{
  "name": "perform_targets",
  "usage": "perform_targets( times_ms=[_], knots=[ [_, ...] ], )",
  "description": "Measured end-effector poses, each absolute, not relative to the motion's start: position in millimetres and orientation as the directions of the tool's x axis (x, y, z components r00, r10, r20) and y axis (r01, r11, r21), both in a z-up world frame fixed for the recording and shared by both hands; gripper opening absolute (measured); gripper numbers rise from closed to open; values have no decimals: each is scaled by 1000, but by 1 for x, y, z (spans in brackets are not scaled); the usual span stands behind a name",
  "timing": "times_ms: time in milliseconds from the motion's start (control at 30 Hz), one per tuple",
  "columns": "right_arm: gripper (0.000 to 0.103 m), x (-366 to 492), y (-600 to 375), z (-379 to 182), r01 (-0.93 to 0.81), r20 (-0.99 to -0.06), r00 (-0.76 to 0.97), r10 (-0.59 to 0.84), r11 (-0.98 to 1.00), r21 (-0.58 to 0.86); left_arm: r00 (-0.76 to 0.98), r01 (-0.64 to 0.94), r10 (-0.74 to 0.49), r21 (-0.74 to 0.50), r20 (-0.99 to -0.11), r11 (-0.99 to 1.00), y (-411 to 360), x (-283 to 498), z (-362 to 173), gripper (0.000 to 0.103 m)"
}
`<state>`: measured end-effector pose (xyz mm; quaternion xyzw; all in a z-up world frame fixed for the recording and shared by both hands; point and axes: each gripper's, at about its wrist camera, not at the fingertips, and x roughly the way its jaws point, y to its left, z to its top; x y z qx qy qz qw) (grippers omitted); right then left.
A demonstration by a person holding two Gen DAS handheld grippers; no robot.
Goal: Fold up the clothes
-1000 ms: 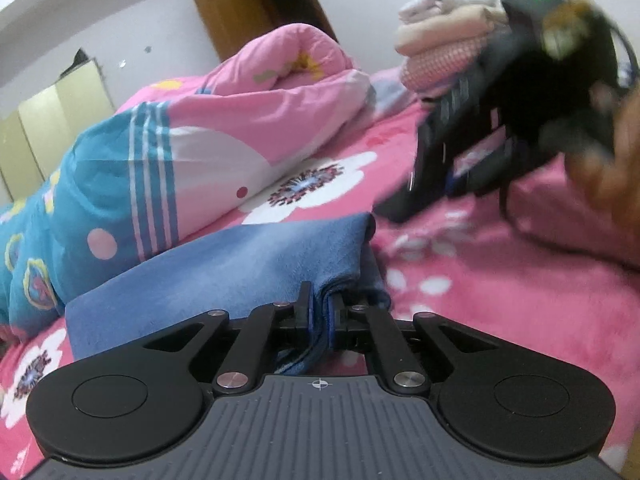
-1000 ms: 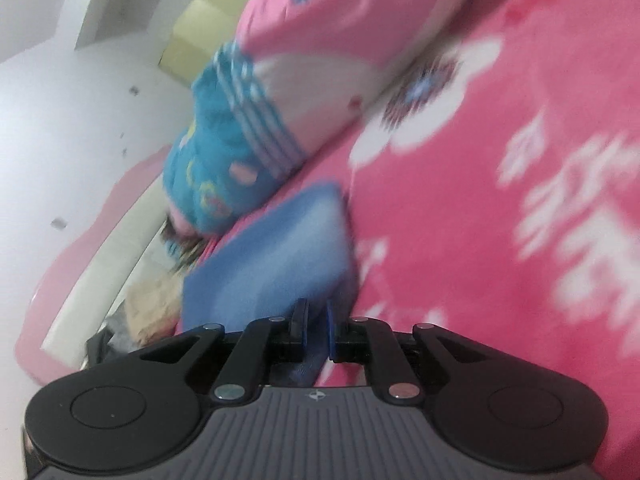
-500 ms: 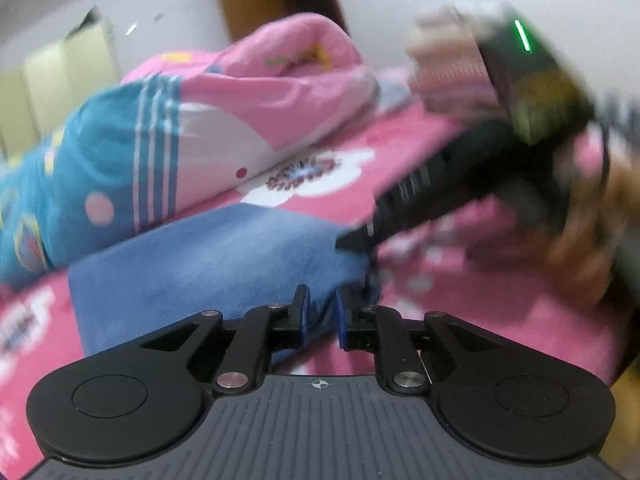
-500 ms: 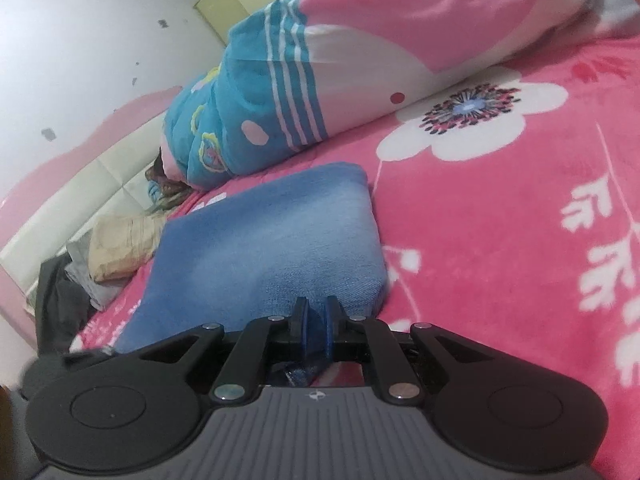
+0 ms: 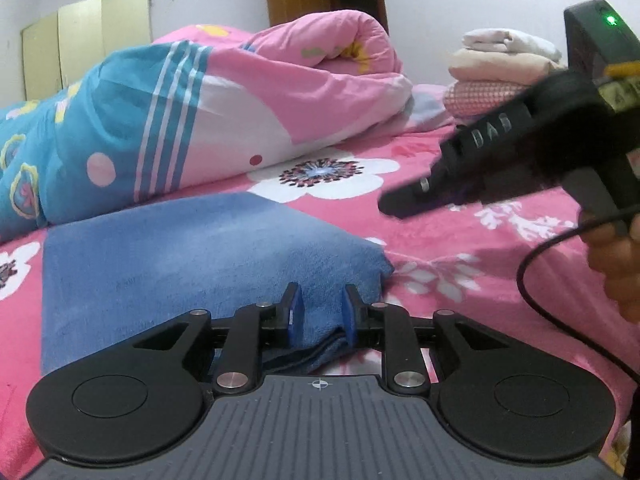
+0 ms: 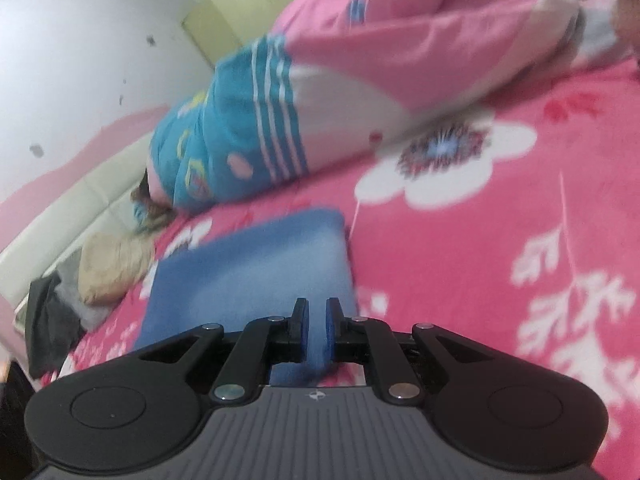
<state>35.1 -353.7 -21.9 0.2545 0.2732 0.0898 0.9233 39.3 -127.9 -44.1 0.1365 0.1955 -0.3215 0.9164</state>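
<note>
Jaws on the left gripper (image 5: 318,309) sit apart around the blue cloth (image 5: 200,264), folded flat on the bed (image 5: 500,264). Right gripper (image 6: 316,322) pinches its near edge (blurry). Let go gently, keeping layers stacked.

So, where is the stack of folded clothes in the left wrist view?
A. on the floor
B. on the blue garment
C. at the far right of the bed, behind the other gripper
C: the stack of folded clothes sits far right, behind the right gripper.

Even indoor light, fisheye bending, right view blurred
</note>
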Motion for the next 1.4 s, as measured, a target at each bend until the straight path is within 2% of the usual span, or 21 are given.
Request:
perform_targets(
  times_ms=[67,133,200,300,367,400,467,667,800,933,1033,1067,1100,1400],
  knots=[
    [10,45,-349,-35,-19,-494,812,312,859,512,720,642,-534,132,-443,755,-129,38,-45,22],
    [20,51,-343,-55,0,-542,781,310,868,497,719,644,-538,130,-441,754,-128,37,-46,22],
    [21,47,-349,-52,27,-540,782,311,848,529,718,645,-541,126,-438,753,-127,37,-47,22],
    [21,34,-342,-26,-11,-492,828,270,884,467,712,647,-553,100,-433,756,-123,38,-48,22],
    [21,34,-333,-19,-77,-452,841,297,893,444,711,647,-557,88,-429,758,-122,39,-48,22],
    [21,36,-327,-20,-100,-451,837,311,896,433,712,646,-555,90,-430,758,-121,37,-48,22],
    [20,48,-315,-37,-107,-505,803,316,910,400,712,644,-546,101,-441,758,-117,33,-48,22],
    [20,41,-318,-47,-123,-470,818,332,898,422,749,601,-470,180,-466,779,-89,5,-45,22],
    [20,41,-317,-47,-122,-465,822,329,899,421,760,604,-511,150,-401,783,-70,-6,-24,22],
    [20,42,-315,-48,-122,-461,826,325,900,418,807,559,-475,197,-351,806,-76,5,-11,22],
    [20,43,-314,-49,-122,-457,828,323,901,416,829,476,-356,212,-431,854,-71,28,-20,23],
    [20,42,-314,-49,-124,-456,828,324,901,416,823,471,-354,184,-445,863,-63,31,-22,22],
    [20,42,-314,-49,-125,-456,829,324,902,414,819,468,-357,164,-449,868,-55,30,-22,17],
    [20,41,-315,-49,-124,-452,832,323,901,415,841,464,-360,199,-403,863,-37,7,-11,14]
  ],
)
